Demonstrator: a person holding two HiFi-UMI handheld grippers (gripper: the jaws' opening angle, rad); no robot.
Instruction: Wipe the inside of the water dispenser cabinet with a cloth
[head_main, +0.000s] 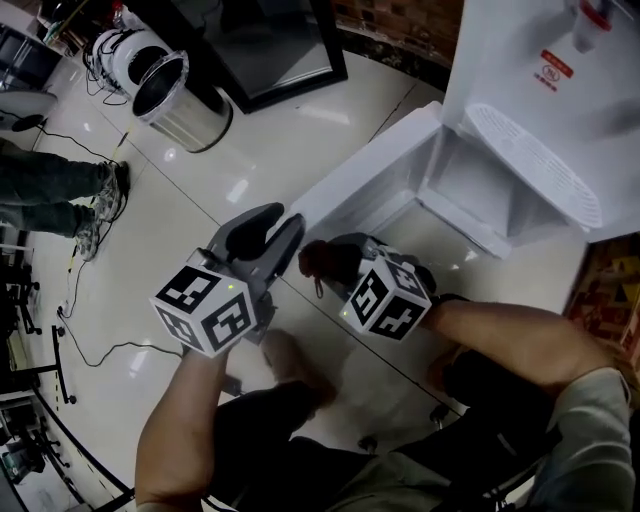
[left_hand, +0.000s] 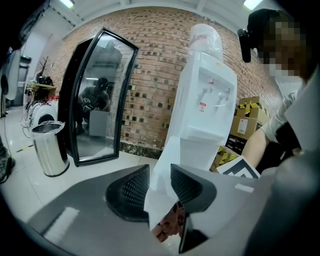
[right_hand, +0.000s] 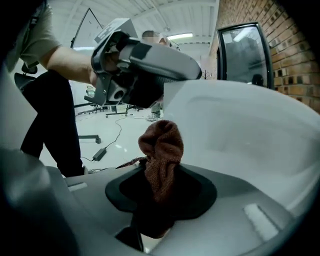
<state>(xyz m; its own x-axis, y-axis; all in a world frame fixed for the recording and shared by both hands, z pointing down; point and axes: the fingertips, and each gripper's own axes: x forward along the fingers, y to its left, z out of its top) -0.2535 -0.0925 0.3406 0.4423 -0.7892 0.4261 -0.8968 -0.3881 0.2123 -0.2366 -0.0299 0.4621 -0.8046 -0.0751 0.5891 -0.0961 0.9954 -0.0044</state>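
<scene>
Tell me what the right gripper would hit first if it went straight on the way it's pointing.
Most likely the open white door, near the edge that the left gripper clamps. The cloth in the right gripper sticks out ahead, so it would touch first. Depth is hard to judge here.

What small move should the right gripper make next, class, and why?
Probably carry the cloth forward into the open cabinet. The right gripper is shut on the cloth just outside it, while the left gripper clamps the edge of the door, holding it open.
</scene>
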